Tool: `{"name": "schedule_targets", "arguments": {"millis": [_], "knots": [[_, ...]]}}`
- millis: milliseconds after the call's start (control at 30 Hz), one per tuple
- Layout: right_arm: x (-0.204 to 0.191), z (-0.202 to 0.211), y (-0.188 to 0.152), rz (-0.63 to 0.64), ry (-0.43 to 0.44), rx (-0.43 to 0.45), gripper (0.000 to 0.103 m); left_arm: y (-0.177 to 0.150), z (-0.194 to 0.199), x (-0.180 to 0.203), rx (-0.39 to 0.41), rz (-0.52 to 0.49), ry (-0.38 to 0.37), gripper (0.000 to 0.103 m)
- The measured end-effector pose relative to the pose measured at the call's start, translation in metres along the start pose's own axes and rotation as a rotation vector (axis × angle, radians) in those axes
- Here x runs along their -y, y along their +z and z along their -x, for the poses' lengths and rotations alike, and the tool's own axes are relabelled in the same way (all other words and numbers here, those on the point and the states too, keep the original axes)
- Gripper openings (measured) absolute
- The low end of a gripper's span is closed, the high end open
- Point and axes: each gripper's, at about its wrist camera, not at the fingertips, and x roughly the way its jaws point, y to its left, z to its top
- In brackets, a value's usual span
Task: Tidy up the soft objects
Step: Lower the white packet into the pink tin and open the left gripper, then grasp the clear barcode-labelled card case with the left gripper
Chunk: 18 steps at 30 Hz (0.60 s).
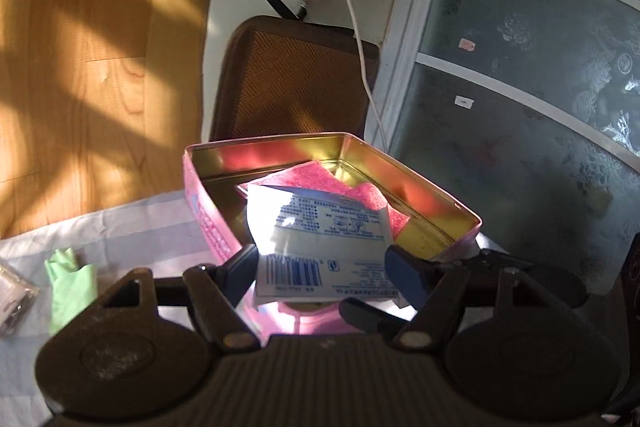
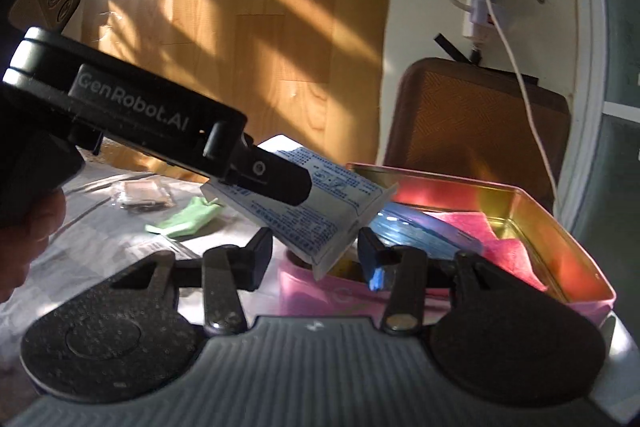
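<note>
Left gripper clamps the white packet over the tin; right gripper gapes empty (a loose pinch could drop the packet outside).

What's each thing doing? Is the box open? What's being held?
Pink tin: open, no lid on.
Pink cloth: crumpled inside the tin.
White packet: held over the tin.
Green cloth: crumpled on the table.
Left gripper: shut on the white packet.
Right gripper: packet's corner inside it, grip unclear.
</note>
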Motion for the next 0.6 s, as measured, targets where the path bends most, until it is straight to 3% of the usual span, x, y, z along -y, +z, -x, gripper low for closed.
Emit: {"name": "schedule_targets", "arguments": {"millis": [67,167,200,333,600], "knots": [[0.02,-0.011,-0.004,-0.002,-0.057,-0.02,0.051,0.003,-0.027,0.005,-0.034,0.002,-0.014,0.071],[0.047,-0.03,-0.01,0.016,-0.248,-0.071,0.051,0.002,-0.065,0.01,-0.104,0.021,-0.01,0.071],[0.056,-0.032,-0.011,-0.012,-0.272,-0.078,0.051,0.0,-0.071,0.012,-0.116,0.018,0.005,0.071],[0.087,-0.011,-0.025,-0.187,-0.237,-0.032,0.051,-0.011,-0.068,0.02,-0.117,-0.008,0.014,0.071],[0.068,0.012,-0.024,-0.243,-0.165,0.057,0.051,-0.014,-0.036,0.019,-0.082,0.029,0.044,0.071]]}}
